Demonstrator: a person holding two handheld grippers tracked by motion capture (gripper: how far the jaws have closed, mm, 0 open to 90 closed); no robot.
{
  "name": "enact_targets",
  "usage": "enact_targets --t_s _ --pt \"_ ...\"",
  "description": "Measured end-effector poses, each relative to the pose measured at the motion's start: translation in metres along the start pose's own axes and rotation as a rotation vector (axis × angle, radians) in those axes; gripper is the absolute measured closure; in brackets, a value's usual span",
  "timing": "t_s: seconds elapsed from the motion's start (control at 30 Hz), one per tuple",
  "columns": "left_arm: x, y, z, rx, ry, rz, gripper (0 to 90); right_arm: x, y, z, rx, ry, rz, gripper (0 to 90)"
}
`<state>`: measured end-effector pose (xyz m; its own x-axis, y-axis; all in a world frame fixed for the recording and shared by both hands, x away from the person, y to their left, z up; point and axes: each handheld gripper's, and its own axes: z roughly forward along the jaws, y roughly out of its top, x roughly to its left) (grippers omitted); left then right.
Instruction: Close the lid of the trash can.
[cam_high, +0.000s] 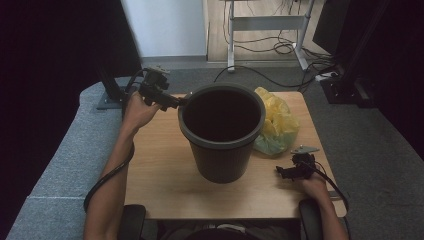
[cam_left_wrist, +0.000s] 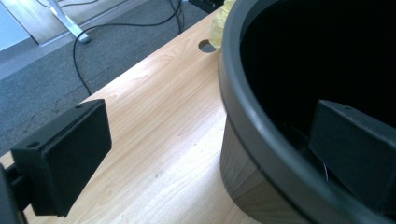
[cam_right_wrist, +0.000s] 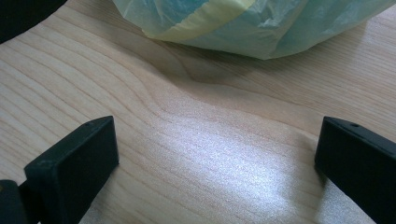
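A dark grey plastic bin (cam_high: 220, 157) stands upright in the middle of the wooden table (cam_high: 160, 170), its inside dark. My left gripper (cam_high: 176, 102) is at the bin's far left rim (cam_left_wrist: 243, 126) and is open, one jaw outside the wall and the other inside the bin, with the rim between them and neither pad pressing on it. A crumpled yellow-green plastic bag (cam_high: 277, 125) lies just right of the bin. My right gripper (cam_high: 283, 171) rests low over the table near its right front, open and holding nothing, with the bag (cam_right_wrist: 243, 23) a short way ahead of it.
A round cable hole (cam_left_wrist: 206, 45) is cut in the tabletop beyond the bin. Grey carpet surrounds the table. A desk frame (cam_high: 267, 25) and loose cables (cam_high: 280, 47) stand behind it, with dark equipment at the back right.
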<state>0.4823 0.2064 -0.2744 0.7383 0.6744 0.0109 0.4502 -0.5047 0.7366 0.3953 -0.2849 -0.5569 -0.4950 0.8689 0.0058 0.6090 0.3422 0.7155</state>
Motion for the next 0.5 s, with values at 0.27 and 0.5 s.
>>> enact_targets --t_s 0.27,0.5 --pt "0.011 -0.02 -0.018 -0.021 0.018 -0.024 0.0 0.0 0.0 0.0 0.0 0.0 -0.001 0.0" --pt "0.019 -0.039 -0.027 -0.039 0.011 -0.06 0.0 0.0 0.0 0.0 -0.001 0.0 -0.001 0.0"
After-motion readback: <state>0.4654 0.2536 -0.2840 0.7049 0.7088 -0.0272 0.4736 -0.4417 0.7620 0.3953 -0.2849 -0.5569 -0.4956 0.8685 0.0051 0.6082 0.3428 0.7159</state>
